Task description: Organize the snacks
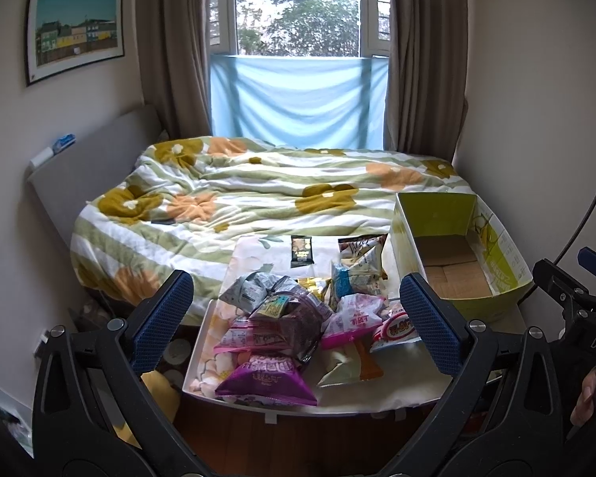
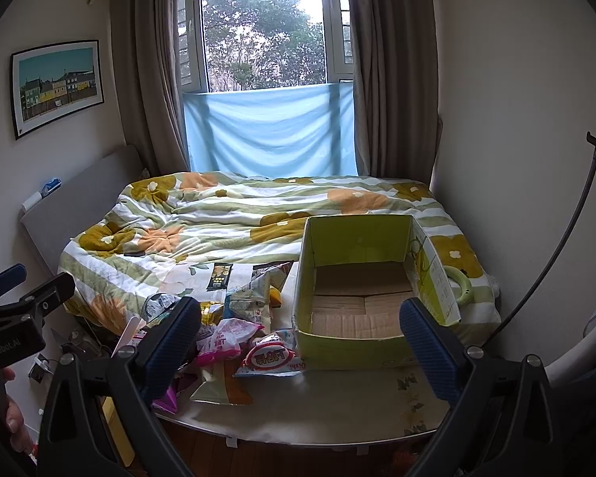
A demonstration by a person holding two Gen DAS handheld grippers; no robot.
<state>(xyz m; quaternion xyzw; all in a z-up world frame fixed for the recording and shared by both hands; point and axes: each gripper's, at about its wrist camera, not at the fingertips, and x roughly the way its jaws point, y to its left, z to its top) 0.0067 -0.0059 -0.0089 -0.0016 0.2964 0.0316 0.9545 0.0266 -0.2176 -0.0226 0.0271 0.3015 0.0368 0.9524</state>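
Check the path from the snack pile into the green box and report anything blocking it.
Nothing visible blocks it. The green box sits open-topped and empty just right of the snack pile, with no lid or flap over the opening. Both the left gripper and right gripper are open and hold nothing.

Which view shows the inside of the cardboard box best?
The right wrist view: the cardboard box sits near centre, its bare floor visible and nothing inside. The left wrist view shows it off to the right, partly hidden behind a finger.
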